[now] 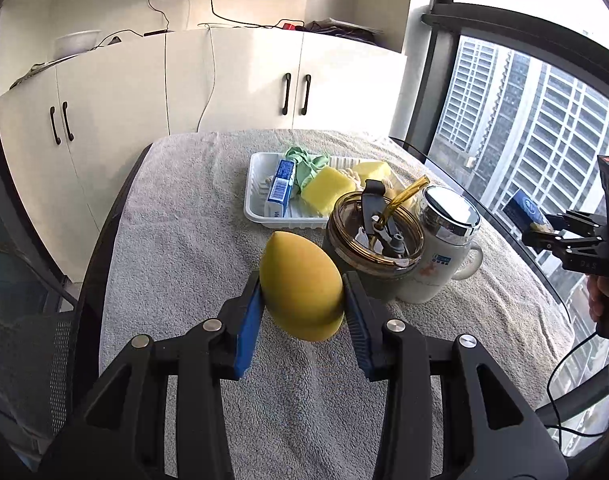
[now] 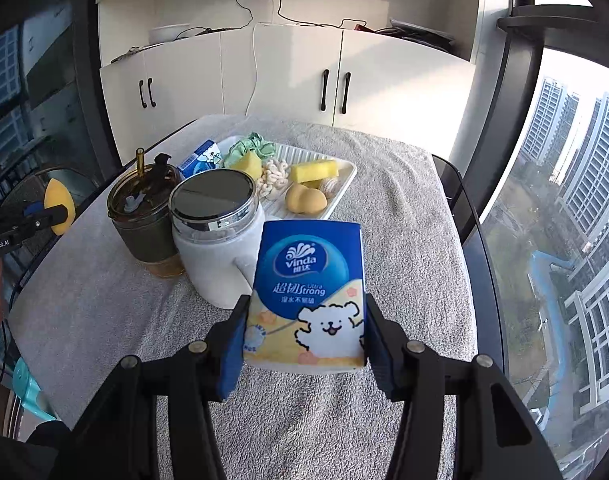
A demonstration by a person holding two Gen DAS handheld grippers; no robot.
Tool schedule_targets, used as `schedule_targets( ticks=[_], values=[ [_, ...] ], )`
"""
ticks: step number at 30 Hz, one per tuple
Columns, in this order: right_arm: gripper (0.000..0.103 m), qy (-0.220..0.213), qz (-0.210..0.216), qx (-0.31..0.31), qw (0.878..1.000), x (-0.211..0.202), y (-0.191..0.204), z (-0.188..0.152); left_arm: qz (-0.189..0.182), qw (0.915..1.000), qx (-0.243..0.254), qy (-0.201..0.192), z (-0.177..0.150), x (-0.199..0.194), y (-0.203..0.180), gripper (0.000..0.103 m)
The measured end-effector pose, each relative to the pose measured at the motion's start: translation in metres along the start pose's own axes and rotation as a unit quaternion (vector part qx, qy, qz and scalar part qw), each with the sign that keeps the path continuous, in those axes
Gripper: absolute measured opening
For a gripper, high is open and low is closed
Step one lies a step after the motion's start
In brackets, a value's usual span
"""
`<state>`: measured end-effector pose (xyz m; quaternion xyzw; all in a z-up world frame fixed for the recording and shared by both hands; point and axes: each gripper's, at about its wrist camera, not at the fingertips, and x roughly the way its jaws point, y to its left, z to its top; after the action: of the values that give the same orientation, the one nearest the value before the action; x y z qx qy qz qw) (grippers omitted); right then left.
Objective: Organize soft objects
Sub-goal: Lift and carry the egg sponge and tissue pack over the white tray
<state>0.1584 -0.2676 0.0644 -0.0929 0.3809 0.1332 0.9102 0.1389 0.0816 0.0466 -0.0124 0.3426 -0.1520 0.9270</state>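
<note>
at the bottom centre of the left wrist view, your left gripper (image 1: 302, 304) is clenching a yellow egg-shaped sponge (image 1: 300, 286), its blue pads (image 1: 248, 328) pressing on the sponge's two flanks. it is hanging clear of the grey towel (image 1: 184, 248), with the narrow end pointing up and away from you, probably so that it can go down into the tray without turning.

in the right wrist view, again at the bottom centre, your right gripper (image 2: 304, 332) is grasping a blue tissue pack (image 2: 308, 292) by its lower half, the printed face turned toward the camera. holding it low is leaving the upper end free to slide in first (that is a guess from the grip).

just past both claws, in the middle of each frame, a dark glass tumbler (image 1: 368, 236) with a yellow straw and a white lidded mug (image 1: 440, 248) are standing side by side on the towel, touching or nearly so. they are sitting between you and the goal, so either load will likely have to travel over or around them.

farther up the frame, the white tray (image 1: 256, 208) is already holding soft things: another blue tissue pack (image 1: 281, 188), a green cloth (image 1: 306, 164), yellow sponge blocks (image 1: 328, 190) and, seen from the right, a rope-like white knot (image 2: 274, 178) and a rounded yellow piece (image 2: 304, 199). bare tray is showing mostly along the near edge, which looks like the easier landing place.
</note>
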Motion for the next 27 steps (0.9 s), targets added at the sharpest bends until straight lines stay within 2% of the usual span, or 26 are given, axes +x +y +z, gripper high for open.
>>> schedule_targets(
  ticks=[7,17,22,27],
  values=[
    [0.055,-0.013,0.002,-0.02,1.0,0.018,-0.026,0.05,0.017,0.9994,0.028,-0.009,0.057,0.022,0.023,0.037],
    [0.056,0.0,0.031,-0.058,0.998,0.075,-0.03,0.124,0.019,0.9972,0.072,0.006,0.131,0.09,0.026,0.037],
    [0.056,0.02,0.049,-0.074,0.996,0.113,-0.024,0.143,0.008,0.996,0.085,0.026,0.152,0.129,0.025,0.037],
    [0.056,0.032,0.067,-0.093,0.993,0.145,-0.014,0.152,-0.002,0.9942,0.096,0.049,0.154,0.162,0.025,0.037]
  ],
)
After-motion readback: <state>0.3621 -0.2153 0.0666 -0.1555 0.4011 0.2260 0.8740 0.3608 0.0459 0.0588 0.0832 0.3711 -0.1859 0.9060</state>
